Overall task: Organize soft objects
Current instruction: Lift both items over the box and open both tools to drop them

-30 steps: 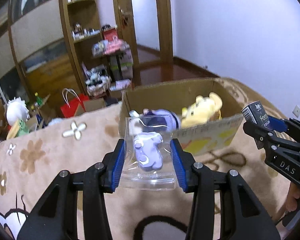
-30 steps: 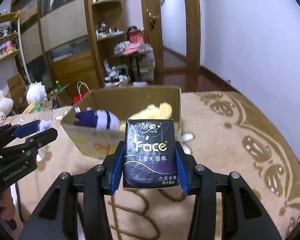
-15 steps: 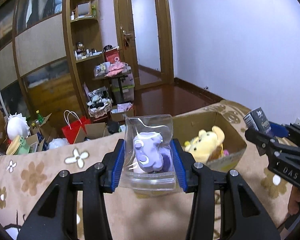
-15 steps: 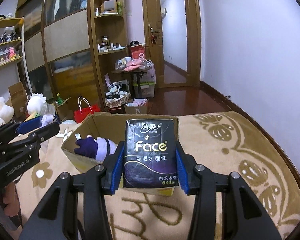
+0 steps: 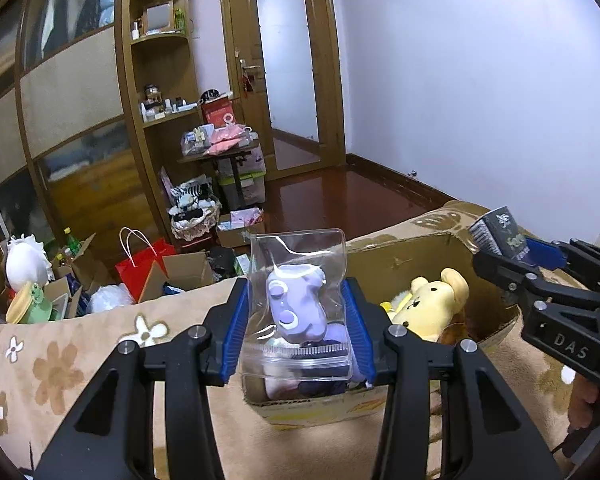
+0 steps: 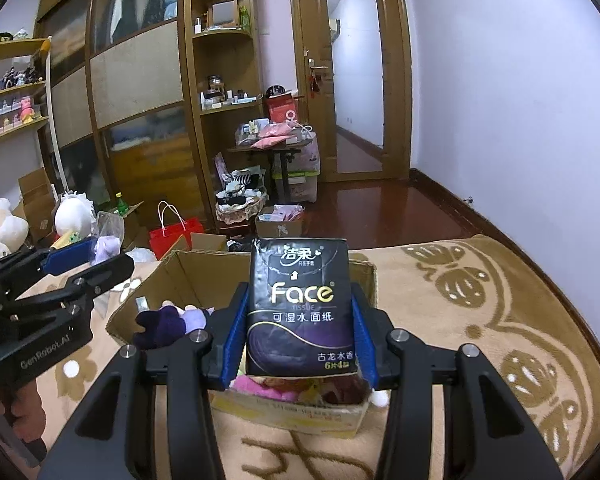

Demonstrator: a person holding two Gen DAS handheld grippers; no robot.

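From the left wrist: left tongs (image 5: 296,330) clenched on a clear zip bag holding a purple plush toy (image 5: 296,308), held above the near left corner of the open brown cardboard box (image 5: 404,248) on the beige flower-patterned blanket (image 5: 60,364), a yellow plush bear (image 5: 432,308) lying inside. From the right wrist: right tongs (image 6: 300,330) grasping an upright black "Face" tissue pack (image 6: 300,308) over the box's near edge, a dark purple plush (image 6: 160,326) inside by its left wall.
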